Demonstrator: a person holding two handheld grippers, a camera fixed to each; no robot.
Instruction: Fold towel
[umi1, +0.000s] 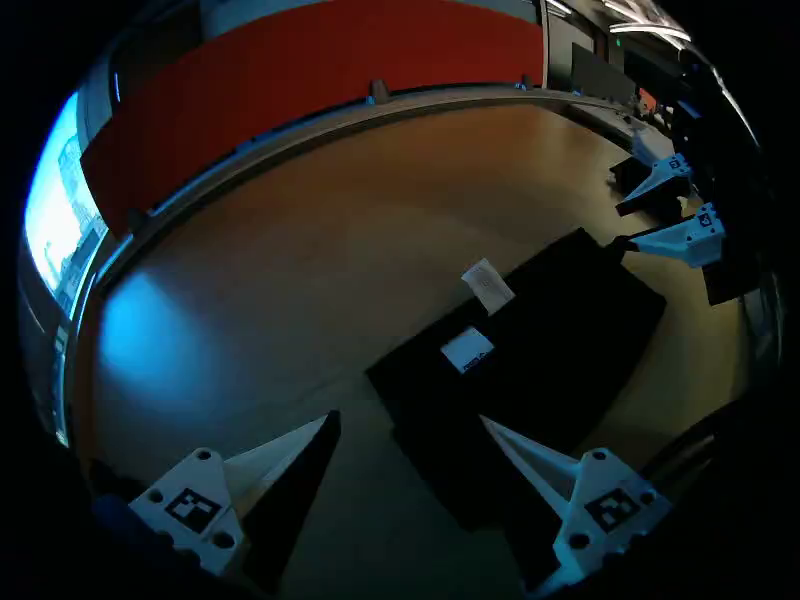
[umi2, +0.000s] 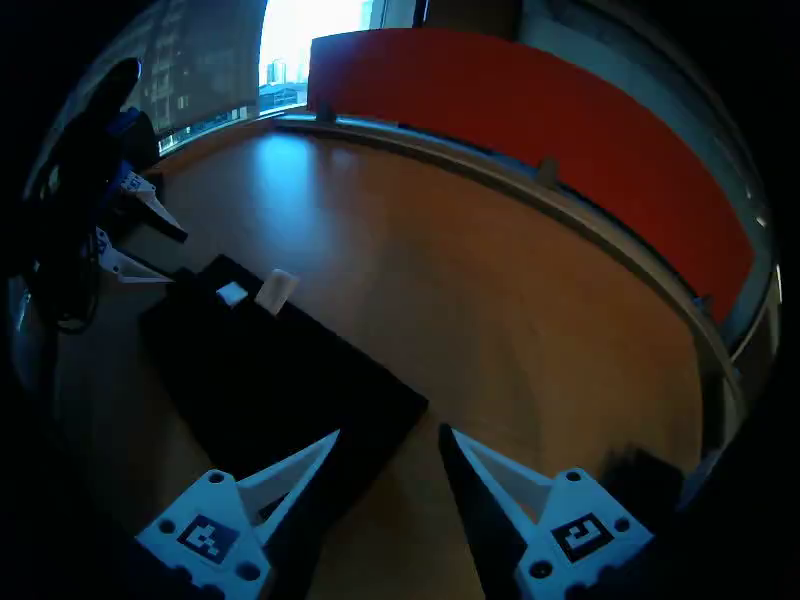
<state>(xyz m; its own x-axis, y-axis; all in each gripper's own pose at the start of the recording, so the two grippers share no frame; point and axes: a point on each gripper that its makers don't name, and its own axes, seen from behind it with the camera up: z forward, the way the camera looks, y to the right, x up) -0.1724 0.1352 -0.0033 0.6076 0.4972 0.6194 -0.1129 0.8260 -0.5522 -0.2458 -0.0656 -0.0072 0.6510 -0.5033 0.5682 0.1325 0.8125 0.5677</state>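
A black towel (umi1: 560, 340) lies flat on the wooden table (umi1: 300, 270), with two white tags (umi1: 488, 283) near one edge. My left gripper (umi1: 410, 418) is open just above the towel's near corner, nothing between its fingers. In the left gripper view the right gripper (umi1: 672, 212) stands open at the towel's far end. In the right gripper view the towel (umi2: 270, 380) stretches away to the left, tags (umi2: 277, 288) at its far side. My right gripper (umi2: 390, 432) is open over the near corner. The left gripper (umi2: 135, 235) shows open at the far left.
A red partition (umi1: 320, 80) runs along the table's far edge (umi2: 560, 110). A bright window (umi2: 310, 30) lies behind it. Bare wooden tabletop (umi2: 480, 290) spreads beyond the towel. A dark object (umi2: 640, 470) sits near the table's edge, by my right gripper.
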